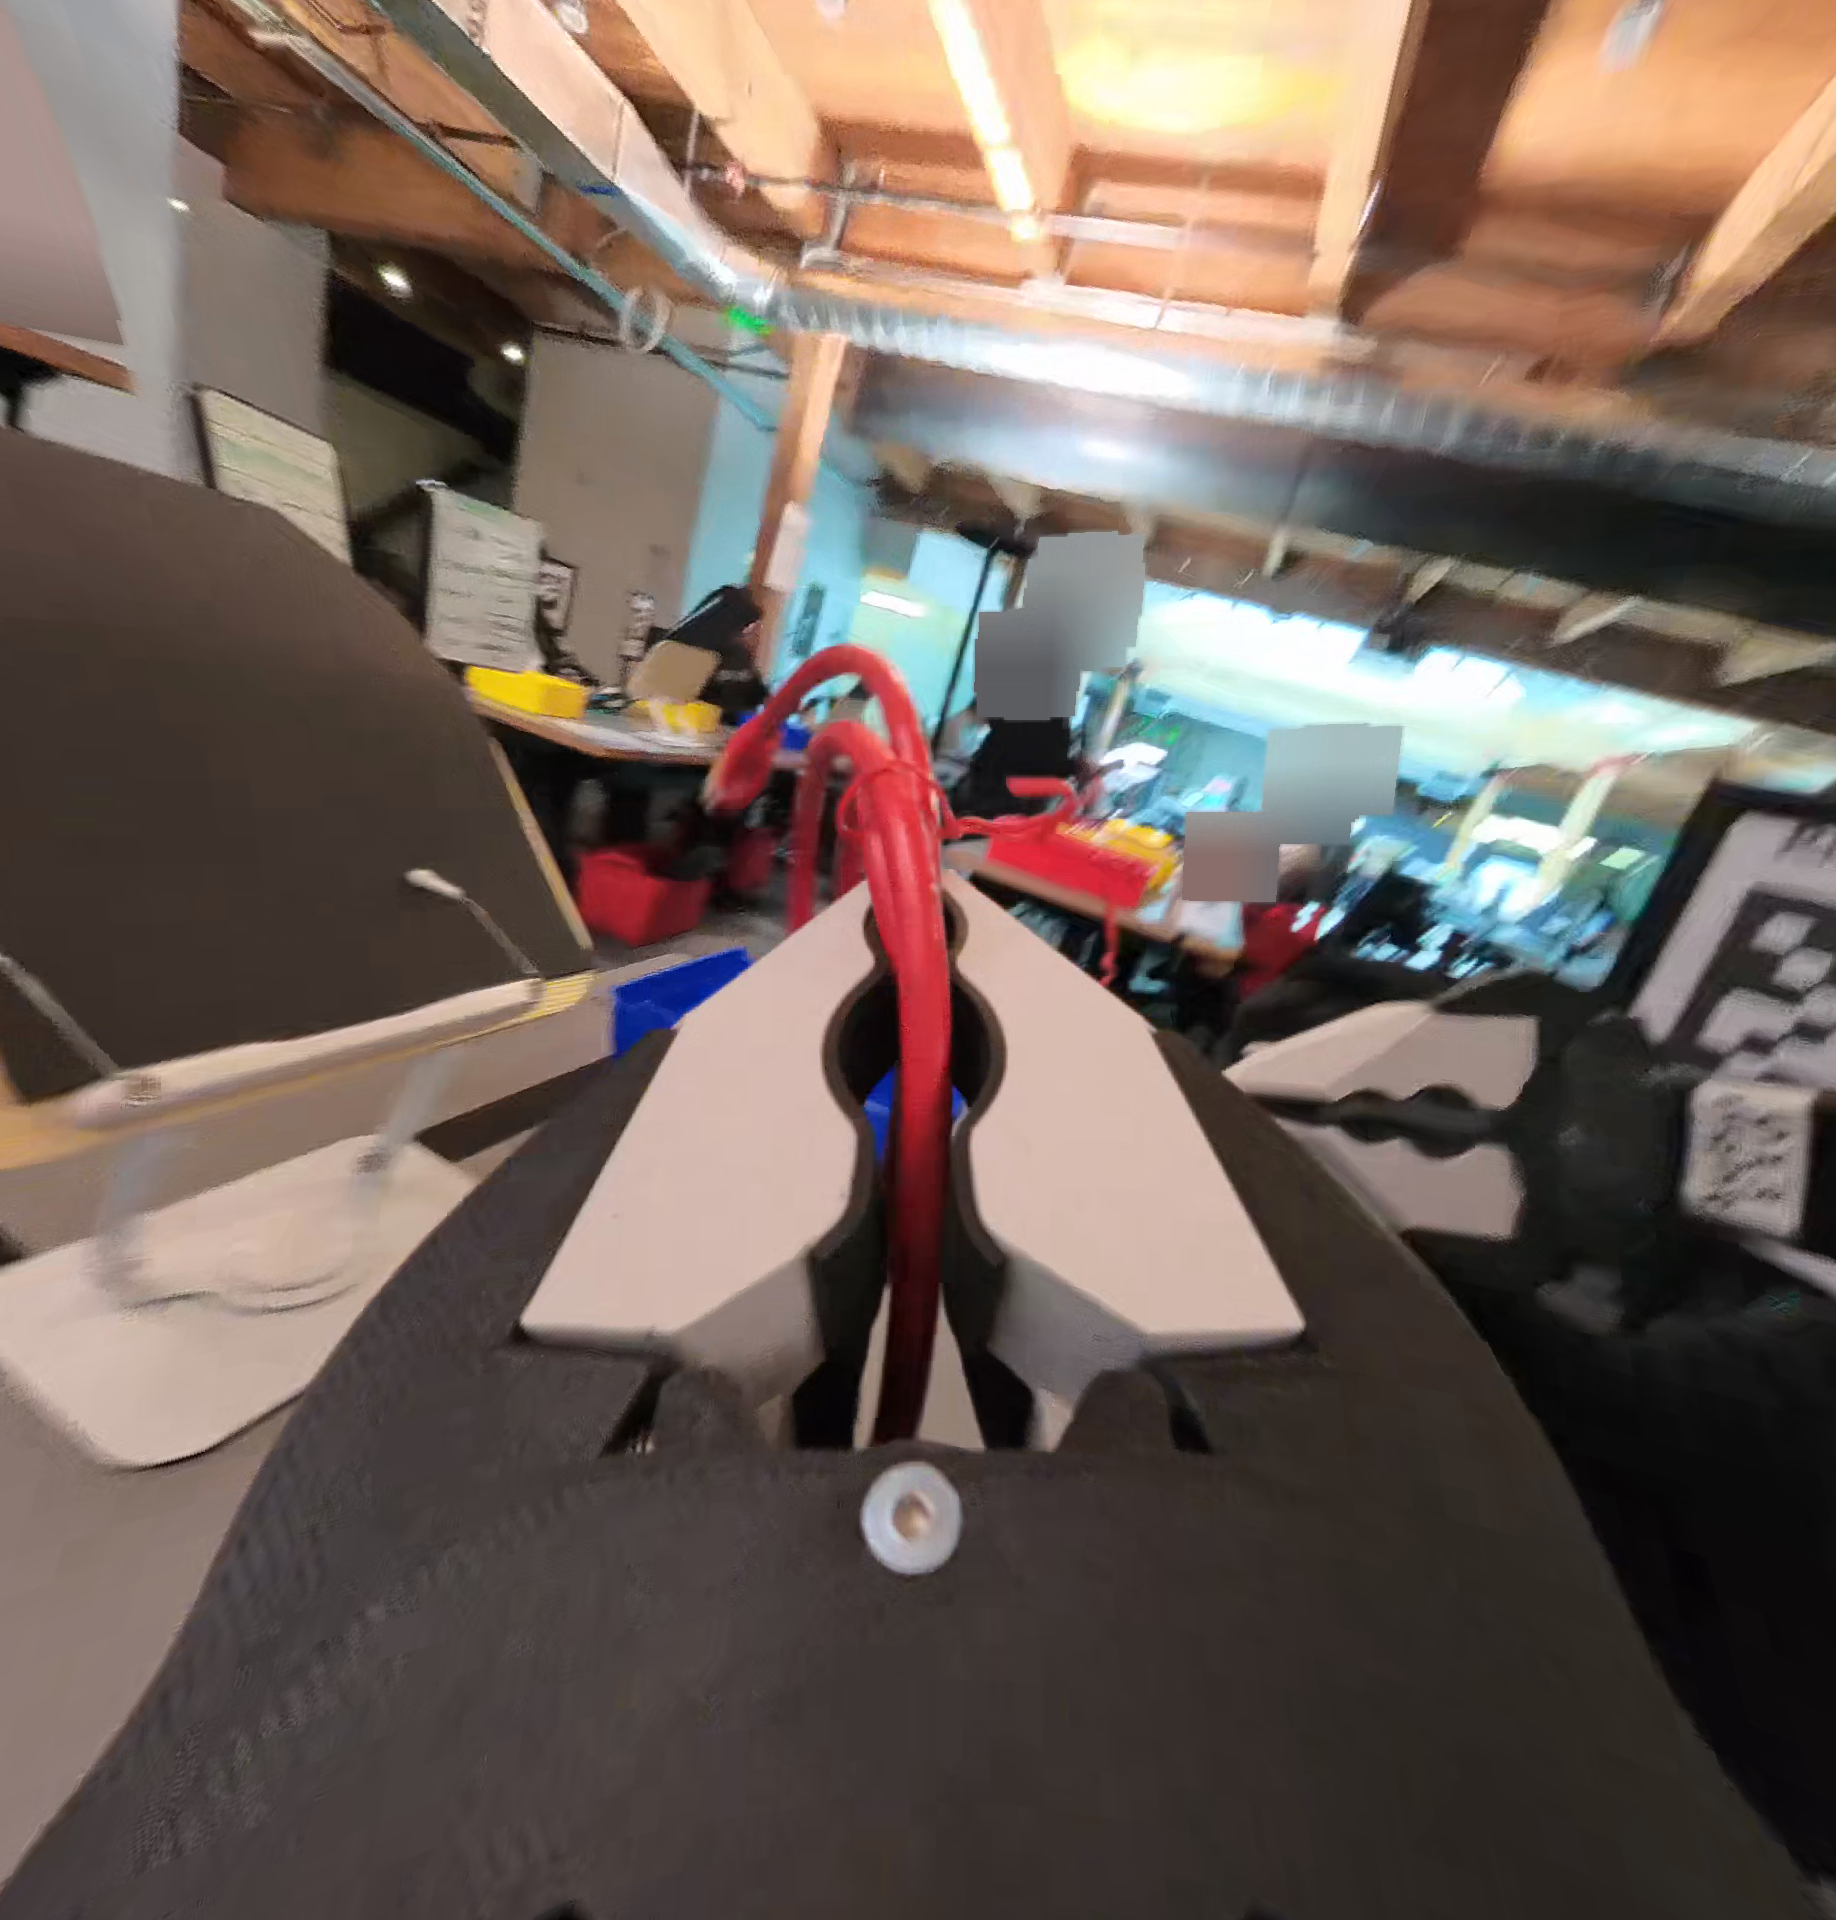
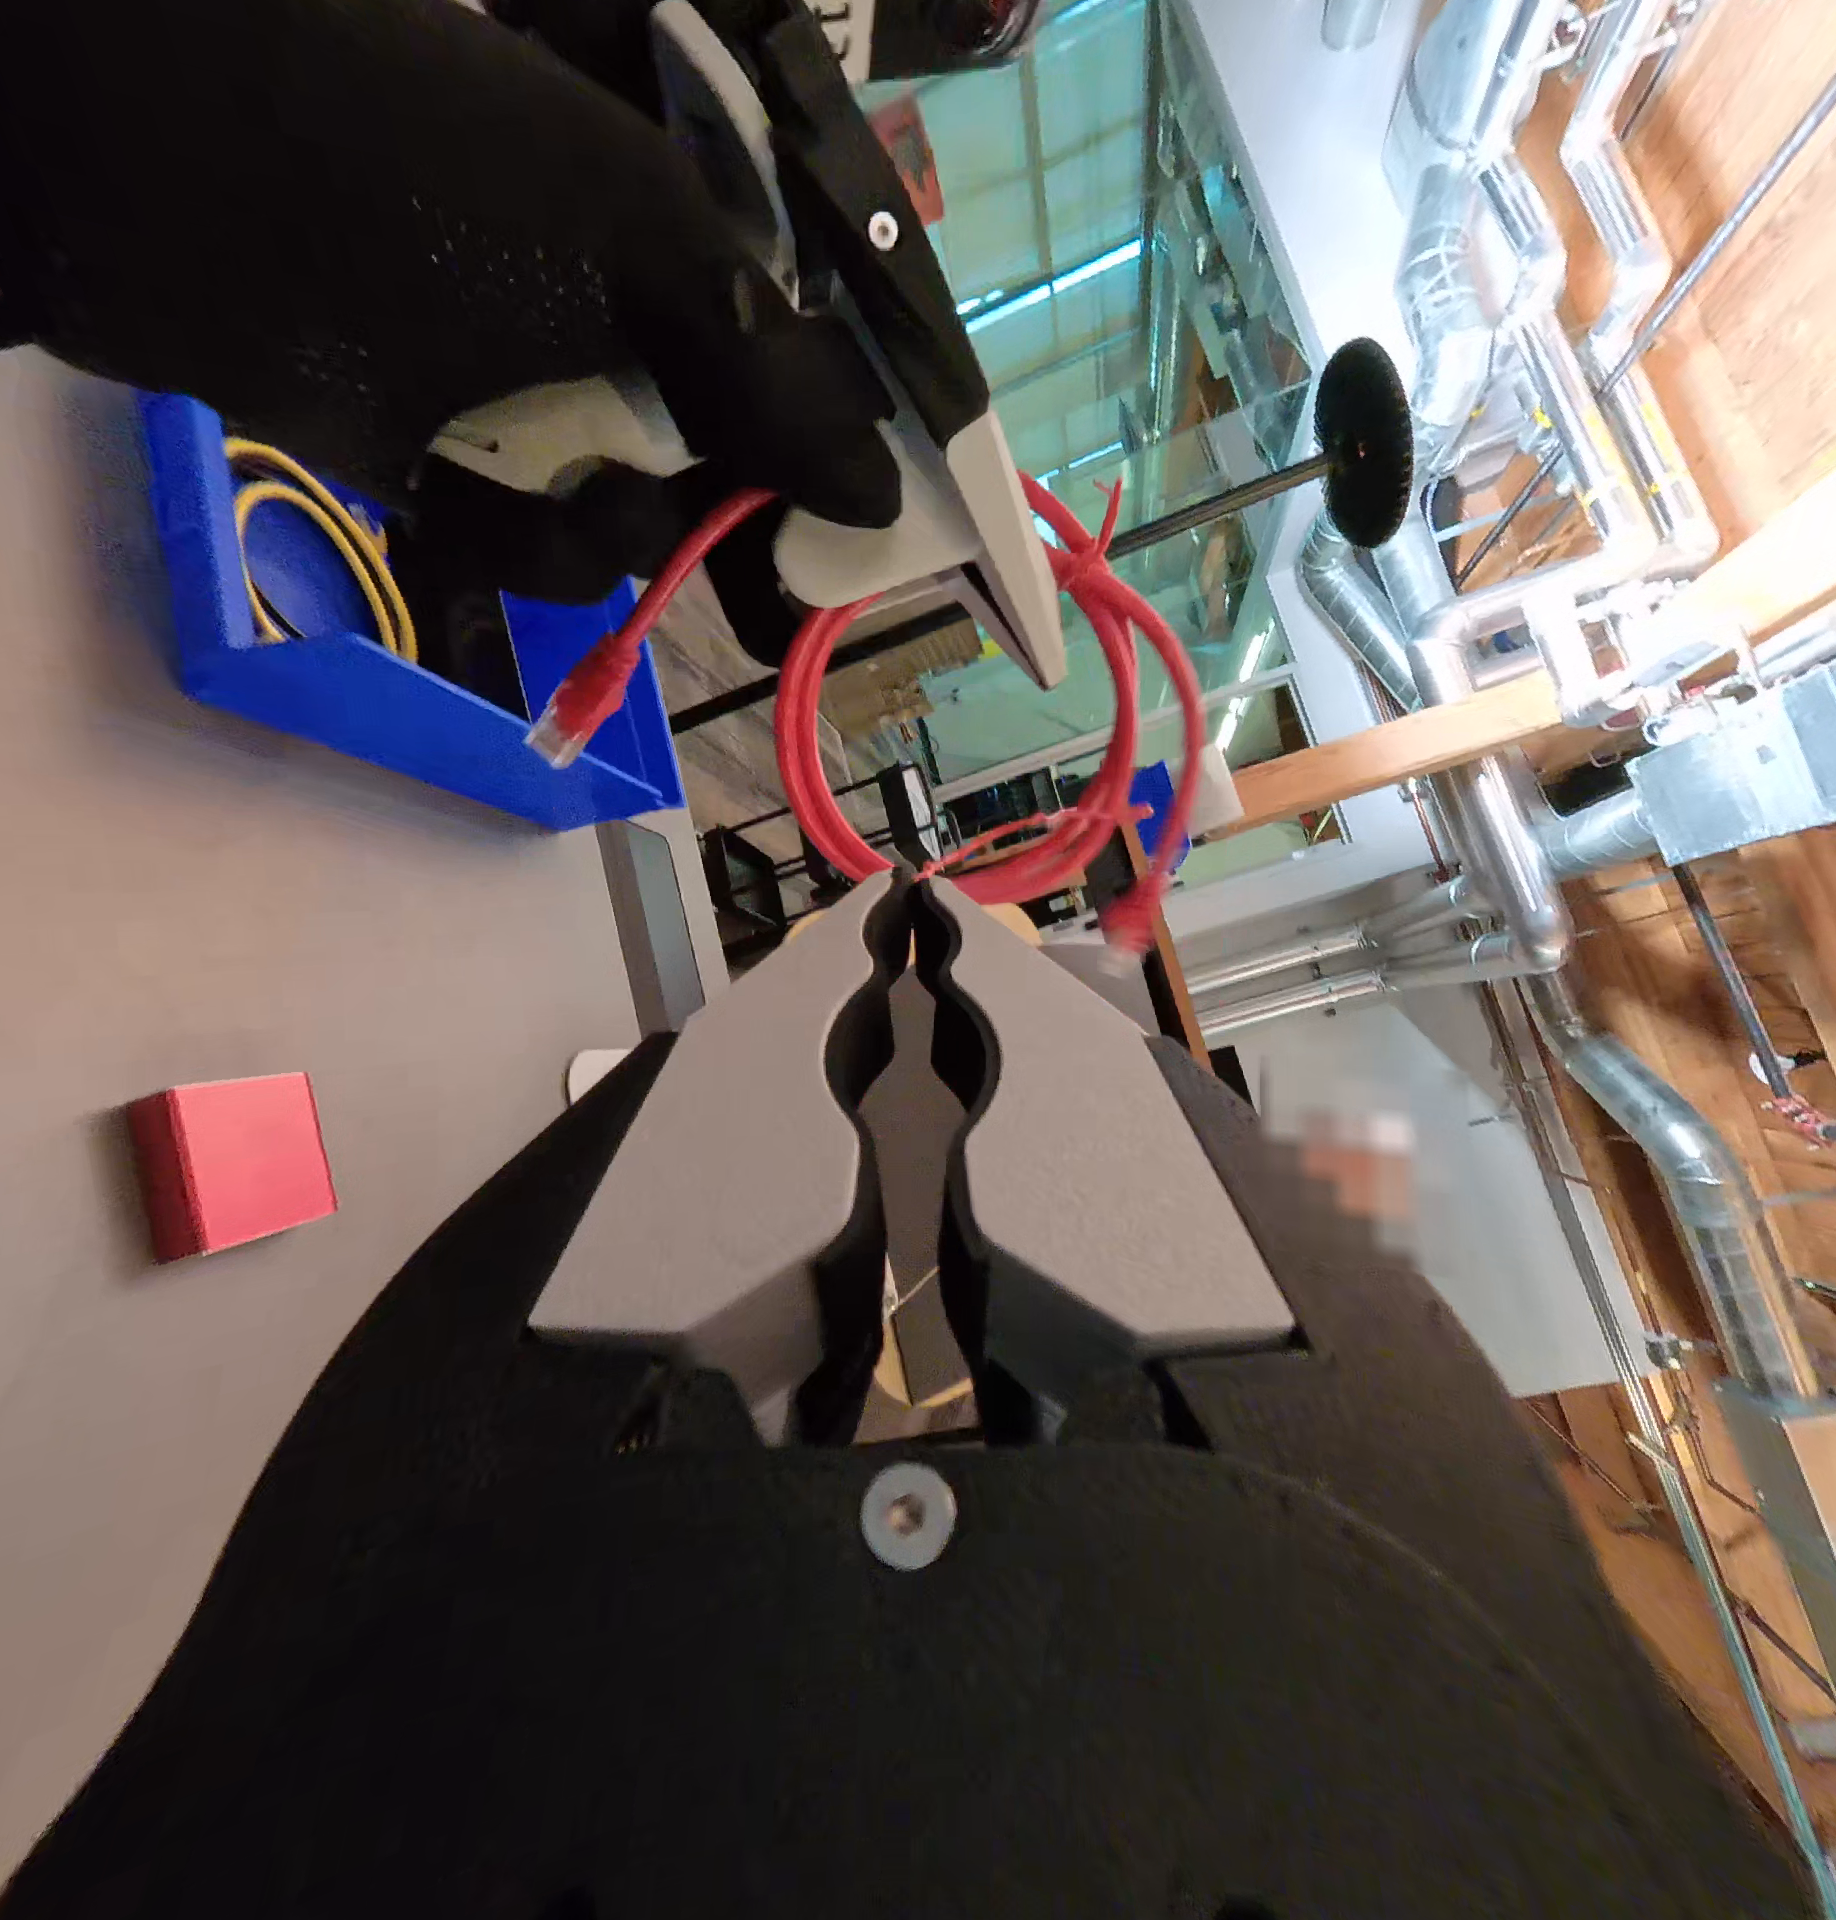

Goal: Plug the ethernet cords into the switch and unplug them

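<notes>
Grey surface point(image 2: 83, 935) on the left has a small red metal box point(image 2: 233, 1164) sitting on it, with a blue plastic bin point(image 2: 374, 696) of yellow cable beside. Left tongs point(image 1: 906, 914) are pinching the coiled red ethernet cord point(image 1: 909, 1039) up in the air. Right tongs point(image 2: 909, 883) are pressed together, nipping the thin red tie point(image 2: 981, 842) on that coil.

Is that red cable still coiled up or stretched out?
Coiled. The red cable hangs in loops bound by thin red ties; both plugs dangle free.
</notes>
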`<control>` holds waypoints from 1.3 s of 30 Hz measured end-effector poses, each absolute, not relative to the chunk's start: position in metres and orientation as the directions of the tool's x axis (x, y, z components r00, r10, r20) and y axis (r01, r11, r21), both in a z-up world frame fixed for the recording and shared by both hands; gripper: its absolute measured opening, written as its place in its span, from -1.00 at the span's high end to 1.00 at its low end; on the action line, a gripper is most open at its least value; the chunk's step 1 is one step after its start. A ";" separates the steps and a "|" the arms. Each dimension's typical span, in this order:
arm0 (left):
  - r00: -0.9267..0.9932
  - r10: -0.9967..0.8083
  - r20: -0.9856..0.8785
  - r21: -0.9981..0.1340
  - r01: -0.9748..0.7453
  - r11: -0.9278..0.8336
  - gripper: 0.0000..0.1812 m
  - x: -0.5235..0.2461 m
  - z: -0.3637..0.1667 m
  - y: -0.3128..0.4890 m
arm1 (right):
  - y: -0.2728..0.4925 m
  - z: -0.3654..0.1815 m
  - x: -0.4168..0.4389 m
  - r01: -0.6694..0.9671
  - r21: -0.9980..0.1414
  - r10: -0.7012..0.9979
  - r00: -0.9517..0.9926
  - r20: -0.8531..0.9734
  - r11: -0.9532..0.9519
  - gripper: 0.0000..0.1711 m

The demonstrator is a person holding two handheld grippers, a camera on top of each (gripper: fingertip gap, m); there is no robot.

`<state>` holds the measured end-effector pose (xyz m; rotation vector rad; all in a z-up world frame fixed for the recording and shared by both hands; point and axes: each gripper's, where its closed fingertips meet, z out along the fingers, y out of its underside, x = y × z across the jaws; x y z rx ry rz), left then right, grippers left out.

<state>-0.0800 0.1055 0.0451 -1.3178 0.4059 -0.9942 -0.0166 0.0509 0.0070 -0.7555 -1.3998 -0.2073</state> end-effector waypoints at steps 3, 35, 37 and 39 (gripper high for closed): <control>0.545 -0.812 0.209 -0.959 0.276 -0.062 1.00 -0.067 0.038 0.098 | 0.047 0.015 -0.016 0.519 -0.399 0.339 0.210 0.917 0.756 1.00; 0.570 -0.783 0.248 -0.966 0.085 -0.245 1.00 -0.064 -0.043 0.141 | 0.218 -0.187 0.056 0.671 -0.741 0.939 0.282 0.198 -0.045 0.68; 0.564 -0.787 0.248 -0.964 0.063 -0.259 1.00 -0.060 -0.048 0.140 | 0.210 -0.145 0.054 0.591 -0.806 0.925 0.285 0.250 0.036 0.94; 0.565 -0.791 0.236 -0.964 0.034 -0.264 1.00 -0.055 -0.052 0.140 | 0.194 -0.095 0.048 0.489 -0.861 0.902 0.295 0.314 0.140 0.96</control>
